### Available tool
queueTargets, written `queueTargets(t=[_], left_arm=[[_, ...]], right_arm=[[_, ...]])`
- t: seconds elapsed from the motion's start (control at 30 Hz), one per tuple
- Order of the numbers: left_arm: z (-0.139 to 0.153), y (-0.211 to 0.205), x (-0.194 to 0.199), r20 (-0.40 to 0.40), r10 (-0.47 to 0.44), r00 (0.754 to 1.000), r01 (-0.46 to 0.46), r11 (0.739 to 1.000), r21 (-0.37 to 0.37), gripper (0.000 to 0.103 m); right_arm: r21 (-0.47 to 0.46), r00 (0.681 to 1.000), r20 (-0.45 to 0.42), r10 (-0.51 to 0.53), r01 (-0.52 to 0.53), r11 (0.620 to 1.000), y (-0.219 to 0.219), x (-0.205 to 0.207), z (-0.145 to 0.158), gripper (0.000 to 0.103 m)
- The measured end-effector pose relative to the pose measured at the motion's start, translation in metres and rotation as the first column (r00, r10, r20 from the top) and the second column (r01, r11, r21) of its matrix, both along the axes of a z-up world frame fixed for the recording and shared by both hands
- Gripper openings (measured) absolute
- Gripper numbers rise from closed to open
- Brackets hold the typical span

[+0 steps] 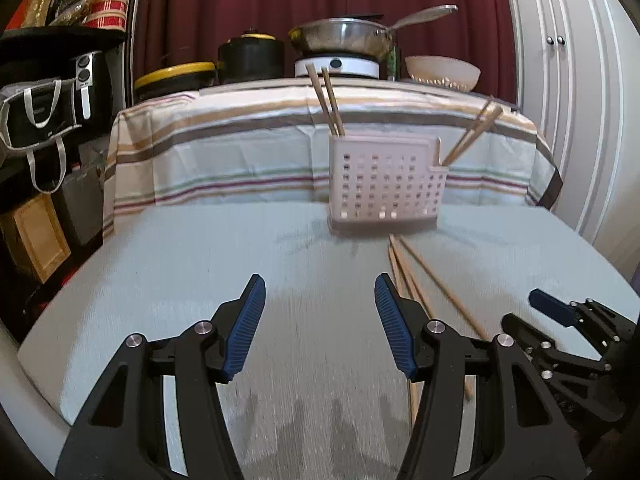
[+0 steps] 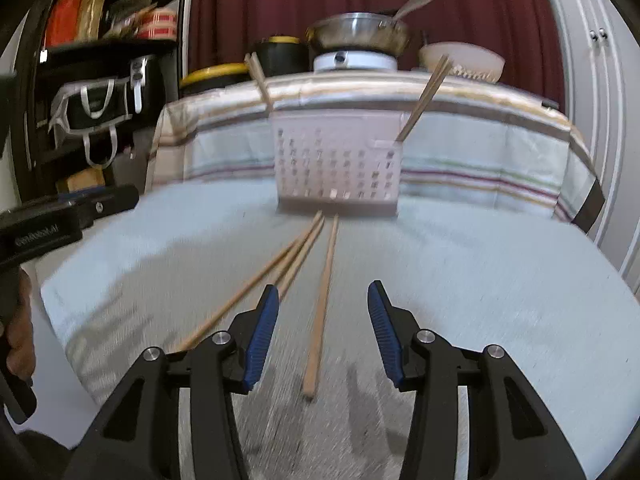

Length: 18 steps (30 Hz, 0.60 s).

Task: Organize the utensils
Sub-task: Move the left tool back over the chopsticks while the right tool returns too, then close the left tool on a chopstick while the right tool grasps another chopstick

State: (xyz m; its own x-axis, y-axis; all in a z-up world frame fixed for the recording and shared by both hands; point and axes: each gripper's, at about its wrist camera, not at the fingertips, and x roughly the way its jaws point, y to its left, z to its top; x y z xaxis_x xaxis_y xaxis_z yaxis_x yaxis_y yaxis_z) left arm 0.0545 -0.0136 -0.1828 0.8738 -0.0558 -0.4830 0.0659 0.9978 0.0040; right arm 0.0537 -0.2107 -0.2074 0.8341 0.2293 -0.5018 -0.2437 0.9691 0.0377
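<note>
A white perforated utensil holder [image 1: 386, 186] stands upright on the pale cloth; it also shows in the right wrist view [image 2: 338, 168]. Two chopsticks [image 1: 326, 98] lean out of its left compartment and two more [image 1: 474, 134] out of its small right one. Three loose wooden chopsticks [image 2: 320, 308] lie on the cloth in front of it. My right gripper [image 2: 323, 330] is open, low over them, one chopstick between its fingers. My left gripper [image 1: 320, 322] is open and empty, left of the loose chopsticks [image 1: 424, 280].
A striped tablecloth [image 1: 240, 152] hangs behind the holder. On that table stand a steel pan [image 1: 344, 34] on a burner, black pots [image 1: 250, 58] and a white bowl [image 1: 442, 70]. Dark shelves with bags [image 1: 40, 108] stand at left, white cabinet doors [image 1: 580, 80] at right.
</note>
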Motion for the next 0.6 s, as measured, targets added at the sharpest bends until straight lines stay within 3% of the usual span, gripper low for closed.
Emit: queueTargets(t=[0.17, 0.4, 0.6], left_arm=[[-0.018, -0.004, -0.005, -0.042, -0.013, 0.999, 0.012, 1.0, -0.007, 0.056], [-0.039, -0.019, -0.009, -0.103, -0.064, 0.993, 0.061, 0.998, -0.032, 0.056], [-0.049, -0.035, -0.014, -0.119, -0.112, 0.986, 0.11, 0.994, -0.025, 0.056]], right_arm=[[-0.021, 0.998, -0.062, -0.001, 0.0, 1.0, 0.002, 0.001, -0.018, 0.039], [-0.034, 0.992, -0.126, 0.002, -0.007, 0.999, 0.003, 0.002, -0.03, 0.011], [-0.033, 0.991, -0.124, -0.047, 0.043, 0.999, -0.009, 0.001, -0.031, 0.007]])
